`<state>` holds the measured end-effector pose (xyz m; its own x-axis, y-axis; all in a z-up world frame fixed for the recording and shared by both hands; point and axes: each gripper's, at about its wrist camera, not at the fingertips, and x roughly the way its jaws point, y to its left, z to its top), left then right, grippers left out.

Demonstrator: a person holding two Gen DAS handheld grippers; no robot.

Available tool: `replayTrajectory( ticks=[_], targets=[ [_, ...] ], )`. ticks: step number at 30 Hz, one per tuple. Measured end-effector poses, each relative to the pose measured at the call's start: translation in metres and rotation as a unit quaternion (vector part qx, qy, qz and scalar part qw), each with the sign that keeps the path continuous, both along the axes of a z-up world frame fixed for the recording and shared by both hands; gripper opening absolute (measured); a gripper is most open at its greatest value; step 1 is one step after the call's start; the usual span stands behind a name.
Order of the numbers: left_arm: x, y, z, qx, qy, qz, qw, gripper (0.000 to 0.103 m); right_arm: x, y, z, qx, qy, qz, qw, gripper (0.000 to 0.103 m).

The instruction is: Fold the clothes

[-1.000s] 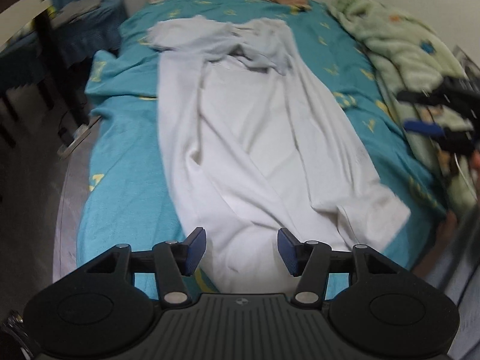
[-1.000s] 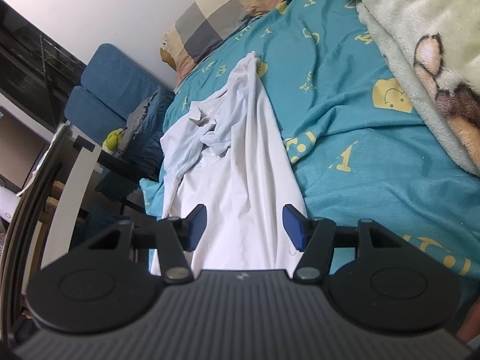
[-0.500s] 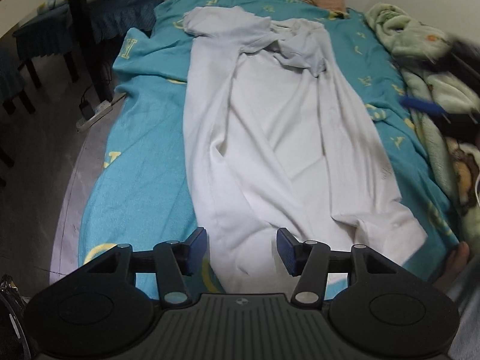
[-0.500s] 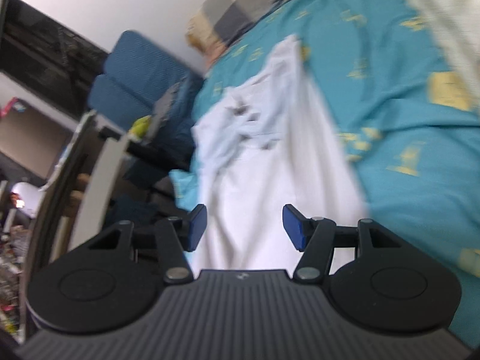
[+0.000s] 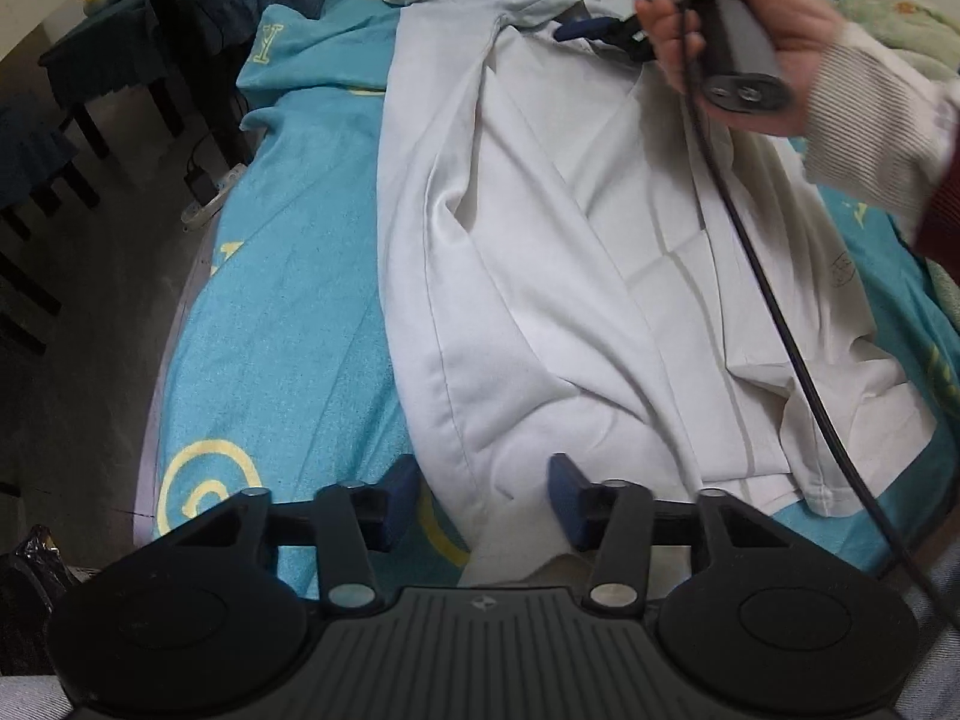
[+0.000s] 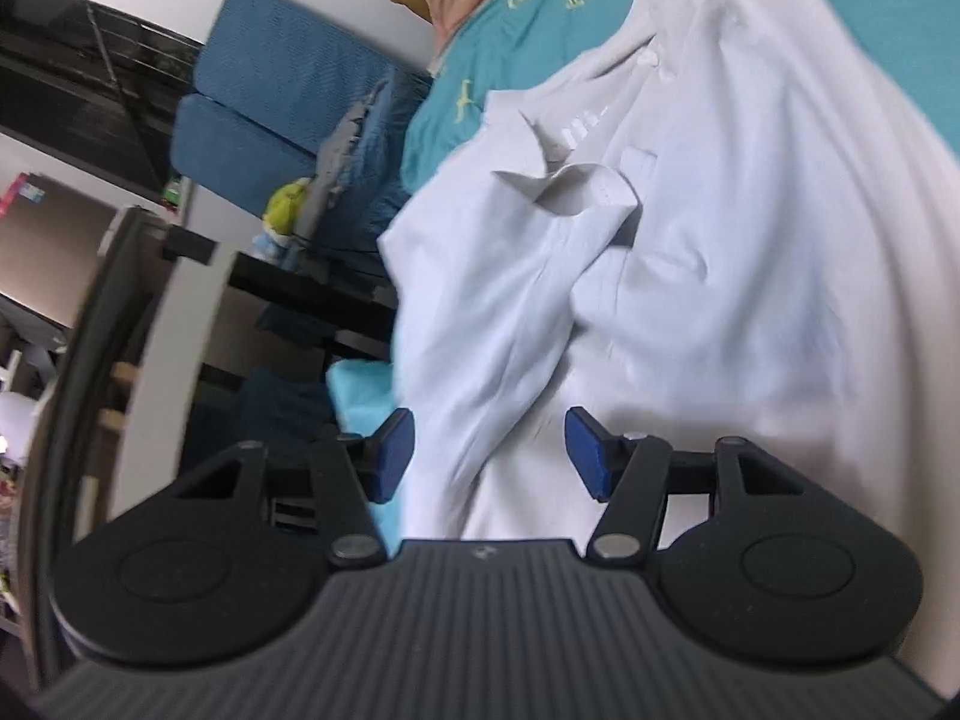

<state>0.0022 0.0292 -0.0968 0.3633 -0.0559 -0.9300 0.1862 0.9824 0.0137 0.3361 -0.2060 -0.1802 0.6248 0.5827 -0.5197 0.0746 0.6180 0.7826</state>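
Bed, teal sheet, fills frame; shirt lies lengthwise mid-frame, rumpled, collar at top. Left claw wide open, empty, at lower hem. Right claw wide open, empty, over bunched collar, likely for grip.

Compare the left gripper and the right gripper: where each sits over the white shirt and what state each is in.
The left gripper sits at the white shirt's near hem; the right gripper reaches over its crumpled collar end. The left gripper's view is sharp, the right gripper's blurred. Both have open jaws holding nothing, with shirt fabric showing between them.
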Motion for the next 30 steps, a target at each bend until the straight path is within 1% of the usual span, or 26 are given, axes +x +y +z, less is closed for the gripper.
replayTrajectory(
  ticks=[1,2,3,5,6,8,11,15,17,19,21,23,24,26,28,29,30],
  targets=[
    [-0.002,-0.002,0.001,0.003,-0.003,-0.006,1.0000,0.019,0.007,0.001,-0.005,-0.001,-0.003,-0.001,1.000,0.059],
    [-0.005,-0.006,0.005,0.007,-0.009,-0.016,0.9998,0.012,0.014,0.002,-0.009,-0.001,-0.007,-0.002,1.000,0.058],
    [-0.008,-0.009,0.008,0.012,-0.015,-0.026,0.9995,0.003,0.019,0.003,-0.012,0.000,-0.011,-0.002,1.000,0.054],
    [-0.015,-0.016,0.015,0.020,-0.028,-0.046,0.9984,0.003,0.025,0.005,-0.009,-0.005,-0.037,-0.007,0.999,0.033],
    [-0.018,-0.020,0.018,0.025,-0.034,-0.056,0.9975,0.002,0.027,0.006,-0.006,-0.011,-0.053,-0.006,0.999,0.008],
    [-0.025,-0.027,0.025,0.034,-0.047,-0.076,0.9955,0.002,0.032,0.006,0.005,-0.020,-0.075,-0.003,0.997,0.006],
    [-0.035,-0.037,0.036,0.047,-0.066,-0.106,0.9911,0.002,0.036,-0.001,0.025,-0.016,-0.110,-0.009,0.994,0.006],
    [-0.046,-0.050,0.047,0.059,-0.086,-0.141,0.9846,0.002,0.039,-0.012,0.042,-0.048,-0.135,-0.014,0.990,0.005],
    [-0.040,-0.050,0.039,0.047,-0.075,-0.141,0.9861,0.002,0.042,-0.015,0.039,-0.069,-0.133,-0.013,0.989,0.005],
    [-0.035,-0.051,0.032,0.035,-0.065,-0.141,0.9873,0.002,0.046,-0.017,0.024,-0.082,-0.113,-0.014,0.990,0.006],
    [-0.029,-0.052,0.024,0.023,-0.055,-0.140,0.9883,0.002,0.050,-0.017,0.007,-0.095,-0.081,-0.007,0.992,0.006],
    [-0.024,-0.052,0.017,0.011,-0.045,-0.140,0.9890,0.003,0.051,-0.015,0.000,-0.108,-0.067,0.000,0.992,0.006],
    [-0.021,-0.052,0.013,0.005,-0.039,-0.140,0.9893,0.006,0.051,-0.014,-0.002,-0.114,-0.062,0.004,0.992,0.007],
    [-0.015,-0.053,0.006,-0.007,-0.029,-0.140,0.9897,0.011,0.048,-0.017,0.001,-0.111,-0.060,0.008,0.992,0.008],
    [-0.015,-0.050,0.006,-0.024,-0.032,-0.133,0.9903,0.027,0.046,-0.020,0.012,-0.110,-0.053,0.021,0.992,0.010],
    [-0.018,-0.047,0.010,-0.035,-0.040,-0.128,0.9904,0.030,0.045,-0.021,0.017,-0.110,-0.049,0.028,0.992,0.013],
    [-0.021,-0.044,0.015,-0.050,-0.049,-0.123,0.9899,0.036,0.042,-0.024,0.024,-0.113,-0.050,0.032,0.992,0.015]
  ],
)
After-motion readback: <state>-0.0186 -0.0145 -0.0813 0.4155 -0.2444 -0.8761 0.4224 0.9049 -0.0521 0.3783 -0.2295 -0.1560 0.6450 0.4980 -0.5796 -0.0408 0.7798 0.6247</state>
